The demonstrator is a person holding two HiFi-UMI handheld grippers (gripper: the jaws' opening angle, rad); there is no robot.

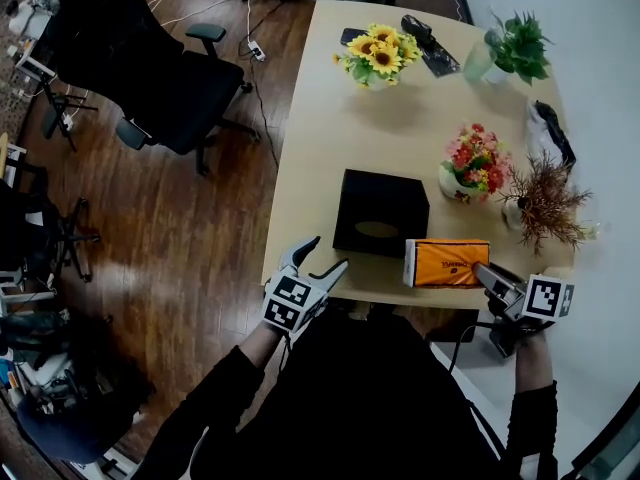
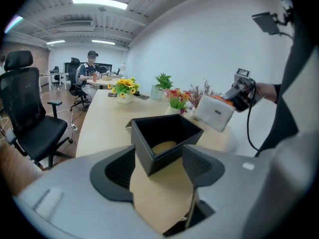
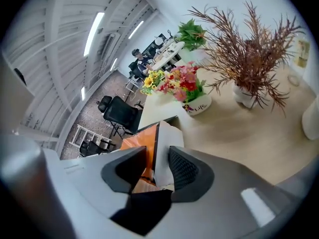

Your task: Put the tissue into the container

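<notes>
The black container (image 1: 380, 211) stands open-topped on the pale wooden bench (image 1: 320, 148), close to its near edge, just below the centre of the head view. A tan oval shows on its floor.

The tissue pack (image 1: 447, 263), orange with a white end face, sits just right of and below the container in the head view, and its left end overlaps the container's lower right corner in the picture. The right tool (image 1: 487, 273) is clenched on the pack's right end. In the right gripper view, the 2 dark jaws of this tool (image 3: 157, 166) press on either side of the pack (image 3: 159, 148). In the left gripper view the pack (image 2: 214, 112) hangs tilted to the upper right of the container (image 2: 164, 141) and appears lifted clear of the bench.

The left tool (image 1: 327, 253) hovers at the bench's near edge, near the container's lower left corner. The left gripper view shows this tool (image 2: 159, 168) released, with its jaws wide apart. Nothing is pressed between them, and the near corner of the container shows in the gap.

Farther up the bench stand a bunch of sunflowers (image 1: 380, 53), a green plant (image 1: 515, 43), red and pink flowers in a white pot (image 1: 472, 158) and a dried reddish plant (image 1: 545, 200). A black office chair (image 1: 150, 78) stands on the wooden floor at the upper left.
</notes>
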